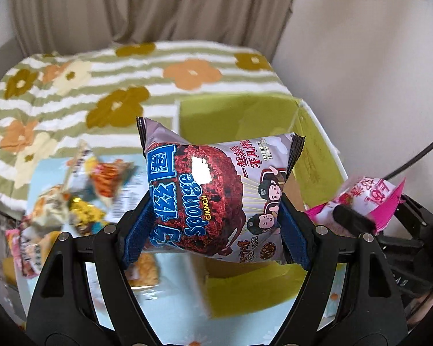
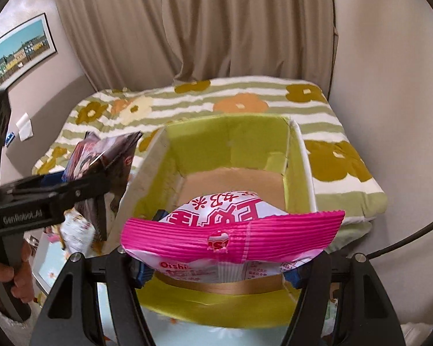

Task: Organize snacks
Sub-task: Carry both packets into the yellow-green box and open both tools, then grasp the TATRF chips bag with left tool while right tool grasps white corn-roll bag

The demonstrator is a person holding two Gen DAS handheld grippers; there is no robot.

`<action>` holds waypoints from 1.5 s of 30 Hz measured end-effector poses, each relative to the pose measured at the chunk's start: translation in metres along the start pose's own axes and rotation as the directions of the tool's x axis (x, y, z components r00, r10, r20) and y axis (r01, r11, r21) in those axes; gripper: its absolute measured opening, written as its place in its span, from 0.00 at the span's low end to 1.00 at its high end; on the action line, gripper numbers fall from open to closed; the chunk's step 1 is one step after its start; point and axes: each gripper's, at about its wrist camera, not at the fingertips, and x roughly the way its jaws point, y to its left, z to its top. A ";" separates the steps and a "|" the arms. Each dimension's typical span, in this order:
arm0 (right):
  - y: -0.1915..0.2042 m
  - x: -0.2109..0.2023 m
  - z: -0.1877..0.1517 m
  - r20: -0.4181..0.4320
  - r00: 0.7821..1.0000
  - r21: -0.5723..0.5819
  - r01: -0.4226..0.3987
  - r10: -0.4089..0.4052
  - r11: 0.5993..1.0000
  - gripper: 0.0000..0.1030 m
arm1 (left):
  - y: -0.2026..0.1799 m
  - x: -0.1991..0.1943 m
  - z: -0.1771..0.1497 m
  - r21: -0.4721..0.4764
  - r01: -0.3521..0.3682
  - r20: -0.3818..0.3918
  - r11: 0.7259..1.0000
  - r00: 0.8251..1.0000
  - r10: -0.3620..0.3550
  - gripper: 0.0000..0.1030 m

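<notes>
My left gripper [image 1: 213, 227] is shut on a grey and red Sponge Crunch snack bag [image 1: 216, 196], held above the near left corner of a green-lined cardboard box [image 1: 245, 109]. My right gripper [image 2: 216, 262] is shut on a pink and white Oishi snack bag [image 2: 233, 230], held over the near edge of the same box [image 2: 233, 141]. The box floor [image 2: 231, 184] is bare brown cardboard. The pink bag also shows at the right of the left wrist view [image 1: 369, 199]. The left gripper with its bag shows at the left of the right wrist view [image 2: 101, 161].
A heap of loose snack packets [image 1: 72, 196] lies on a light blue tabletop [image 1: 170, 311] left of the box. A bed with a green striped flower blanket [image 2: 332, 155] lies behind. Curtains [image 2: 216, 28] and walls close the back.
</notes>
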 end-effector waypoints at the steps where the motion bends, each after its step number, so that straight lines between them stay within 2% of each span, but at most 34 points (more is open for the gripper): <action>1: -0.004 0.005 -0.001 -0.014 1.000 0.008 -0.008 0.008 1.000 0.63 | -0.004 0.007 0.003 0.007 0.006 -0.019 1.000 1.000 -0.005 0.77; 3: -0.011 0.013 0.000 -0.036 0.999 0.015 -0.016 0.017 1.000 0.63 | -0.012 0.017 0.006 0.023 0.010 -0.028 1.000 1.000 -0.009 0.82; 5: -0.015 0.021 -0.004 -0.054 0.999 0.010 0.001 0.000 1.000 0.63 | -0.017 0.029 0.008 0.053 0.018 -0.052 0.998 0.999 -0.016 0.95; 7: -0.020 0.027 -0.003 -0.073 0.997 0.021 0.013 -0.012 1.000 0.63 | -0.019 0.041 0.008 0.080 0.014 -0.083 0.997 0.997 -0.007 0.99; 13: -0.028 0.038 -0.010 -0.127 0.992 0.032 0.020 -0.016 0.999 0.63 | -0.022 0.057 0.010 0.149 -0.002 -0.116 0.989 0.993 0.019 0.99; 16: -0.029 0.041 -0.010 -0.135 0.991 0.042 0.017 -0.011 0.999 0.63 | -0.018 0.057 0.012 0.143 0.045 -0.131 0.989 0.991 -0.026 0.99; 20: -0.025 0.042 -0.008 -0.139 0.990 0.020 0.026 -0.023 0.999 0.63 | -0.010 0.056 0.013 0.142 0.019 -0.130 0.990 0.992 0.000 0.99; 25: -0.020 0.051 -0.007 -0.165 0.986 0.014 0.020 -0.018 1.000 0.65 | 0.005 0.051 0.013 0.086 0.034 -0.130 0.996 0.991 -0.022 0.99; 26: -0.020 0.053 -0.007 -0.165 0.986 0.018 0.018 -0.015 1.000 0.70 | 0.007 0.048 0.012 0.081 0.037 -0.128 0.996 0.991 -0.027 0.99; 28: -0.017 0.051 -0.009 -0.132 0.991 0.017 0.023 -0.021 1.000 0.86 | 0.010 0.046 0.009 0.082 0.033 -0.124 0.996 0.992 -0.023 0.99; 29: -0.016 0.048 -0.010 -0.101 0.995 0.011 0.018 -0.016 1.000 0.99 | 0.011 0.044 0.008 0.085 0.029 -0.123 0.996 0.992 -0.019 0.99; 32: -0.012 0.038 -0.009 -0.034 0.999 -0.010 0.009 -0.009 1.000 1.00 | 0.012 0.040 0.002 0.087 0.017 -0.124 0.996 0.992 -0.006 0.99; 38: -0.005 0.026 -0.010 -0.027 0.999 -0.045 0.023 -0.025 0.999 1.00 | 0.015 0.033 -0.008 0.067 0.019 -0.121 0.998 0.993 -0.011 0.99; 45: -0.004 0.006 -0.014 -0.002 1.000 -0.033 0.003 -0.003 0.999 1.00 | 0.008 0.004 -0.016 0.066 -0.007 -0.064 0.998 0.998 0.011 0.99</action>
